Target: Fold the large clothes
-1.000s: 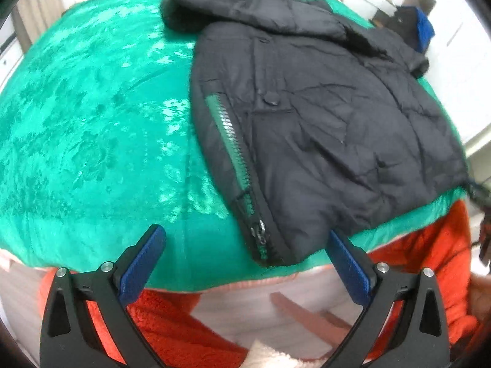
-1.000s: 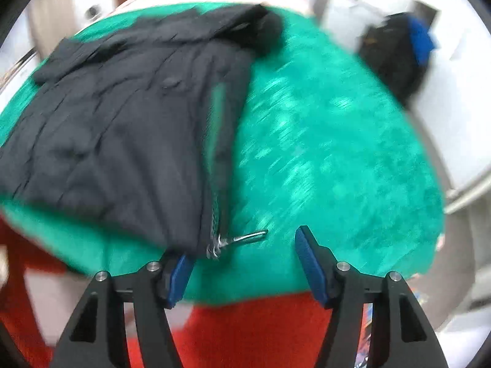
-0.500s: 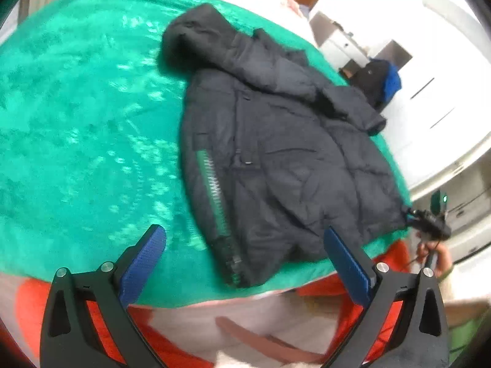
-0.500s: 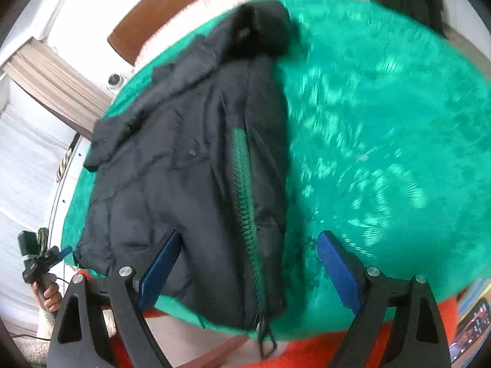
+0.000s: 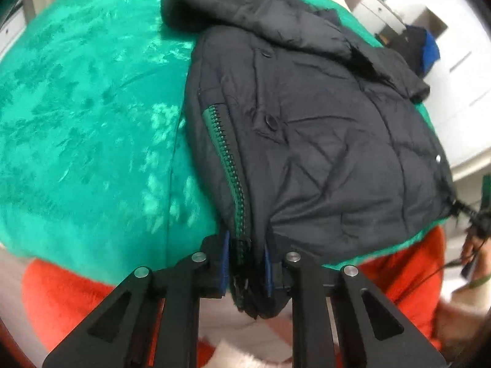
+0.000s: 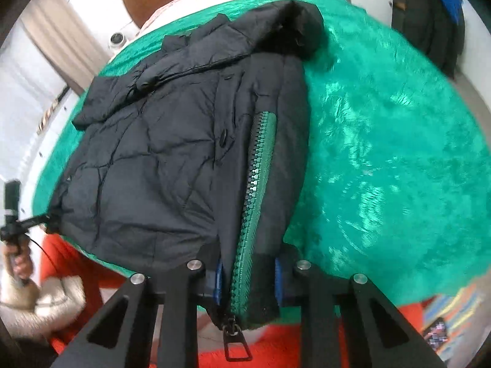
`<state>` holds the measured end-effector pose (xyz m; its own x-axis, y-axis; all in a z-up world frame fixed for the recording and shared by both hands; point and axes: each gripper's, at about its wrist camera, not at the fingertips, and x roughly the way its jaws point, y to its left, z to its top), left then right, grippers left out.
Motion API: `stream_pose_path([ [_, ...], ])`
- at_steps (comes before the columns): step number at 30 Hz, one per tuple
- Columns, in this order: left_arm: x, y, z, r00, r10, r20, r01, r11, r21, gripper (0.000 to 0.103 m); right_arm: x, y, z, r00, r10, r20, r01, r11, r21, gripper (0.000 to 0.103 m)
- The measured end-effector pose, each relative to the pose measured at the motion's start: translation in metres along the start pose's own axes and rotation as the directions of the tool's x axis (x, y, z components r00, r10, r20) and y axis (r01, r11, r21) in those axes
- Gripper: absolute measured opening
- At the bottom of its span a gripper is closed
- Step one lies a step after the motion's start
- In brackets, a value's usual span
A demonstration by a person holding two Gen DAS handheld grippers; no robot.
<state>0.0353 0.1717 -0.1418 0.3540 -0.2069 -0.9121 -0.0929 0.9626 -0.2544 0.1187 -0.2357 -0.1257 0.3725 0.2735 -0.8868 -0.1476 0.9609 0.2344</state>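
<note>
With both claws just closed on the near hem of the black jacket (image 5: 307, 128) lying ahead on the green bed (image 5: 86, 122), left claw (image 5: 247, 260) and right claw (image 6: 248, 276) must next lift it forward together.

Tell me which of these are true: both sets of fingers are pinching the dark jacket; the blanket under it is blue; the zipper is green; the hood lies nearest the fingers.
1. Both sets of fingers pinch the jacket. True: the left gripper and the right gripper have just closed on the hem of the dark jacket.
2. The blanket is blue. False: the blanket is green.
3. The zipper is green. True: the zipper has green teeth and tape.
4. The hood lies nearest the fingers. False: the hood lies at the far end.
</note>
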Motion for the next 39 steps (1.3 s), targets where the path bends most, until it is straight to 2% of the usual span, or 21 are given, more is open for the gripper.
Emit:
stream_pose_path([
  [5,0.035,-0.010,-0.020,0.994,0.105,-0.042,-0.102,0.992,0.076,0.017,0.045,-0.007,-0.027,0.998,-0.033,-0.062,0.038,0.997,0.074,0.024],
  [9,0.044,-0.027,-0.020,0.981,0.190,-0.026,-0.184,0.972,0.148,0.017,0.055,0.006,-0.036,0.994,-0.109,-0.013,0.109,0.992,0.062,0.025],
  [14,0.046,-0.029,-0.017,0.983,0.183,-0.023,-0.179,0.977,0.120,0.019,0.058,0.003,-0.041,0.995,-0.100,0.017,0.098,0.992,0.076,0.027],
  [18,0.036,-0.033,-0.031,0.976,0.216,0.009,-0.216,0.967,0.132,0.025,0.054,-0.001,-0.053,0.994,-0.108,0.033,0.106,0.992,0.073,0.027],
  [19,0.033,-0.035,-0.032,0.974,0.225,0.017,-0.226,0.965,0.133,0.027,0.052,-0.001,-0.054,0.993,-0.110,0.038,0.106,0.991,0.077,0.028],
  [20,0.030,-0.037,-0.033,0.972,0.232,0.024,-0.233,0.963,0.132,0.030,0.048,0.000,-0.053,0.993,-0.109,0.041,0.105,0.991,0.084,0.034],
  [21,0.026,-0.041,-0.035,0.971,0.238,0.029,-0.240,0.962,0.132,0.037,0.046,-0.001,-0.053,0.993,-0.109,0.043,0.105,0.990,0.093,0.037],
  [22,0.019,-0.043,-0.035,0.971,0.238,0.038,-0.241,0.962,0.128,0.040,0.043,-0.002,-0.055,0.993,-0.113,0.043,0.108,0.989,0.104,0.045],
  [23,0.013,-0.044,-0.036,0.972,0.230,0.050,-0.235,0.964,0.122,0.050,0.040,-0.003,-0.057,0.992,-0.120,0.040,0.114,0.986,0.119,0.055],
  [24,0.004,-0.045,-0.036,0.974,0.217,0.070,-0.223,0.968,0.112,0.060,0.037,-0.005,-0.059,0.991,-0.124,0.039,0.119,0.985,0.125,0.059],
  [25,-0.008,-0.045,-0.035,0.974,0.204,0.101,-0.213,0.972,0.098,0.065,0.032,-0.005,-0.062,0.990,-0.138,0.040,0.131,0.982,0.132,0.065],
  [26,-0.020,-0.047,-0.032,0.971,0.200,0.132,-0.212,0.974,0.084,0.076,0.028,-0.005,-0.063,0.987,-0.152,0.043,0.145,0.981,0.132,0.068],
  [27,-0.035,-0.048,-0.029,0.961,0.201,0.190,-0.216,0.974,0.062,0.087,0.025,-0.005,-0.064,0.986,-0.163,0.045,0.156,0.979,0.129,0.069],
  [29,-0.055,-0.048,-0.025,0.933,0.214,0.289,-0.230,0.973,0.023,0.101,0.015,-0.001,-0.067,0.976,-0.207,0.060,0.200,0.974,0.111,0.073],
  [31,-0.072,-0.049,-0.020,0.880,0.242,0.409,-0.256,0.966,-0.019,0.102,0.006,0.003,-0.067,0.968,-0.238,0.080,0.230,0.968,0.097,0.075],
  [33,-0.078,-0.047,-0.016,0.850,0.236,0.471,-0.257,0.966,-0.022,0.102,-0.003,0.006,-0.064,0.959,-0.261,0.107,0.252,0.964,0.090,0.077],
  [34,-0.075,-0.042,-0.011,0.852,0.225,0.473,-0.252,0.968,-0.008,0.102,-0.008,0.007,-0.063,0.956,-0.269,0.120,0.260,0.961,0.091,0.078],
  [35,-0.072,-0.039,-0.011,0.862,0.215,0.459,-0.247,0.969,0.009,0.102,-0.015,0.008,-0.061,0.949,-0.280,0.142,0.268,0.959,0.097,0.080],
  [36,-0.065,-0.043,-0.005,0.884,0.201,0.421,-0.240,0.970,0.041,0.102,-0.019,0.009,-0.059,0.947,-0.282,0.156,0.268,0.958,0.103,0.081],
  [37,-0.060,-0.044,-0.004,0.900,0.190,0.392,-0.231,0.971,0.059,0.102,-0.023,0.011,-0.056,0.944,-0.280,0.174,0.263,0.958,0.112,0.083],
  [39,-0.053,-0.048,-0.004,0.923,0.173,0.345,-0.207,0.976,0.066,0.102,-0.032,0.013,-0.054,0.939,-0.273,0.209,0.250,0.960,0.128,0.088],
])
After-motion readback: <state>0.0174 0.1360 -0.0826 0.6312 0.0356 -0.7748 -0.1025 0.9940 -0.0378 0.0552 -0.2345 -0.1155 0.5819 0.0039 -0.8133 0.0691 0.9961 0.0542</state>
